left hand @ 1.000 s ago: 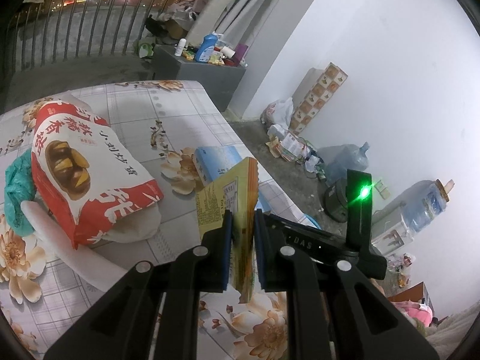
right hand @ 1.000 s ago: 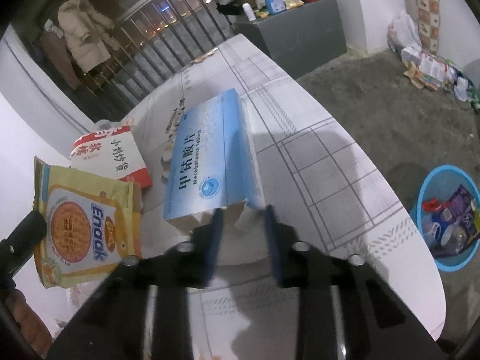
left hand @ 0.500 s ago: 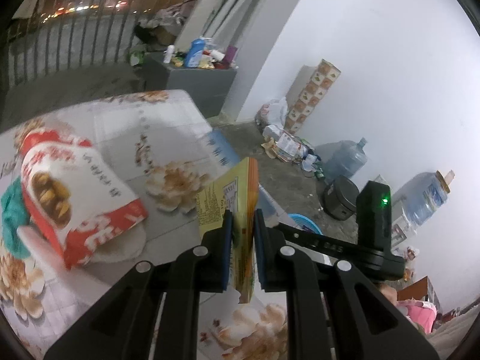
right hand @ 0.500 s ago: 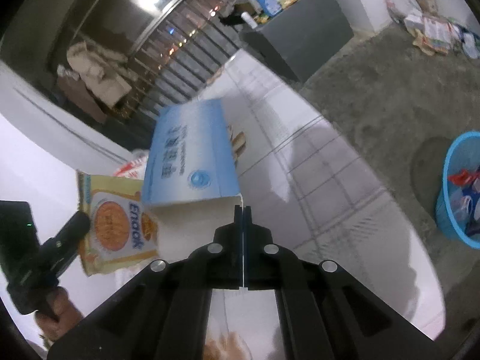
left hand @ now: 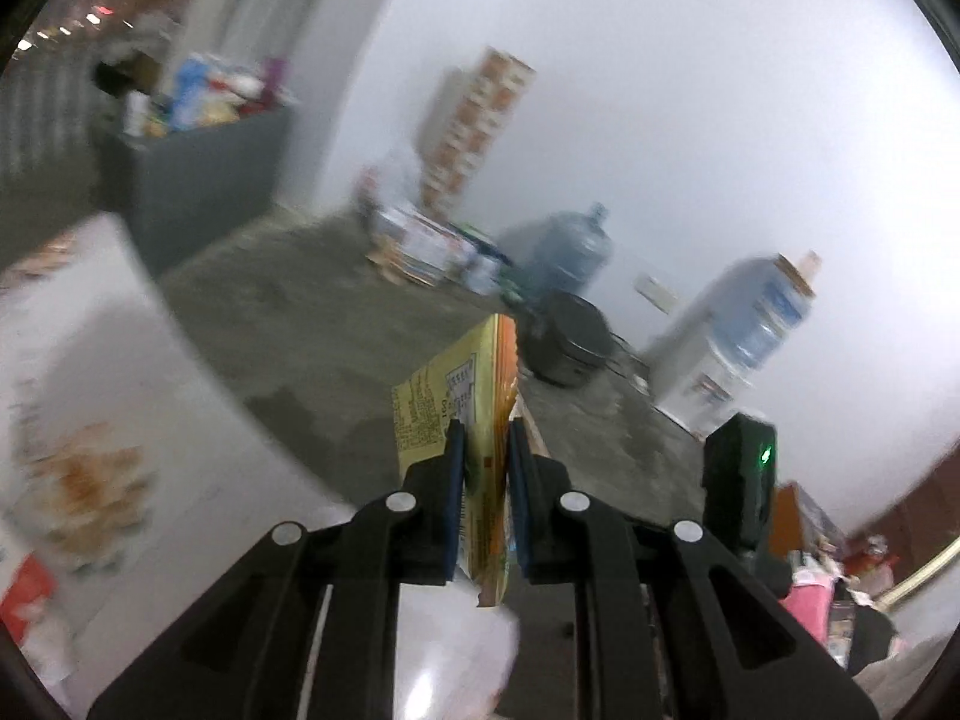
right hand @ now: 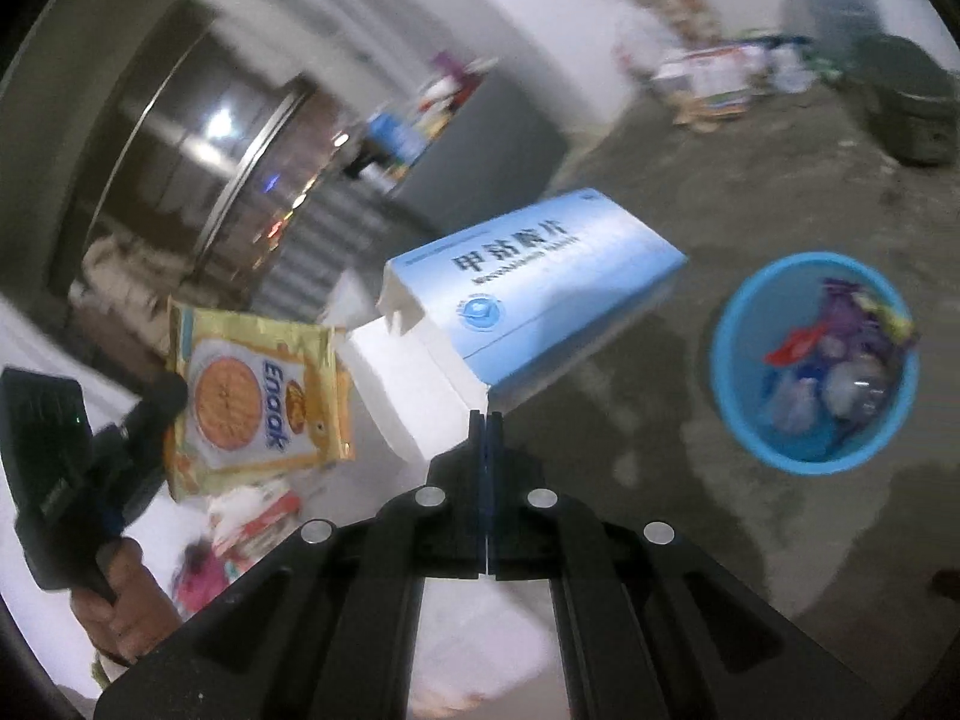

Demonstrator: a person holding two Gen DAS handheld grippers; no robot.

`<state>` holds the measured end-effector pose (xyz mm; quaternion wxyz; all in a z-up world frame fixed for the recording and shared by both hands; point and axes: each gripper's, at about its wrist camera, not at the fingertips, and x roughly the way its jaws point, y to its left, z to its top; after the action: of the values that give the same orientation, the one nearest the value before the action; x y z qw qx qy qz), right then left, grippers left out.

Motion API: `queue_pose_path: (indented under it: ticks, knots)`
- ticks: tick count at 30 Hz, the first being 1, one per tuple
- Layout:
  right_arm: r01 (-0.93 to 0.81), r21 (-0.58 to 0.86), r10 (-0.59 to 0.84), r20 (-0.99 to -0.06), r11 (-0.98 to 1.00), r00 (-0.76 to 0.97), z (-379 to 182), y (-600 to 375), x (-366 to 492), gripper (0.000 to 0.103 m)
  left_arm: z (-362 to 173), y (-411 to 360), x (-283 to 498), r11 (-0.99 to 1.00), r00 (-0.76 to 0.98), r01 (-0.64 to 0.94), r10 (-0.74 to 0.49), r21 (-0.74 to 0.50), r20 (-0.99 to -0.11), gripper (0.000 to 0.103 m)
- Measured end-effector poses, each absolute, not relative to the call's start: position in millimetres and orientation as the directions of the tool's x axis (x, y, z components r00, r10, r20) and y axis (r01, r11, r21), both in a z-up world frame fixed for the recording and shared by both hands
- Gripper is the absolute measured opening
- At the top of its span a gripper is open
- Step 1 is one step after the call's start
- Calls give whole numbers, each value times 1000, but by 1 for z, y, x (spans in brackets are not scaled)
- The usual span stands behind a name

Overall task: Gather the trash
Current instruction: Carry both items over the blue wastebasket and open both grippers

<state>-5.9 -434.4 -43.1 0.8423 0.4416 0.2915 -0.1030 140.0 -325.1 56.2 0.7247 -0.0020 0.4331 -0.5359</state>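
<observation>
Both hands [right hand: 114,606] angled down, gripping.

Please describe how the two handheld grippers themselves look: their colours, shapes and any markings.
Both the left gripper and the right gripper are matte black, with angular linkage arms, round silver rivets and blue pads on the fingers. Each carries a black box-like module with a small green light.
</observation>
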Motion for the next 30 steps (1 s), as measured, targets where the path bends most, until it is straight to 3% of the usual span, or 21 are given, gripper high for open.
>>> queue_pose_path:
  ticks: [8,13,15,16,17,19,22,30]
  knots:
    - [591,617,-10,-687,520,727,-93,-486,-26,0,2,-455,142,353,-128,794,-700,-496,-702,13]
    - [679,373,-131,-812,632,568,-137,-501,-4,2,-39,-517,139,363,-154,811,-624,-459,-766,14]
    - [689,279,-172,-844,669,508,-164,-506,7,15,-63,-541,137,355,-177,823,-582,-443,-794,26]
    - [709,204,-191,-879,675,436,-185,-508,14,42,-78,-554,134,360,-180,836,-534,-414,-826,48]
    - [711,177,-188,-896,680,403,-200,-510,16,60,-96,-565,133,391,-149,848,-474,-359,-868,59]
    - [713,155,-158,-923,684,352,-225,-510,15,59,-118,-570,132,441,-108,843,-420,-307,-901,59]
    - [745,208,-108,-930,634,351,-237,-507,-6,59,-132,-562,133,493,-129,808,-387,-323,-913,60]
    - [789,304,-111,-899,534,423,-208,-500,-50,65,-87,-531,121,464,-62,834,-458,-298,-887,67]
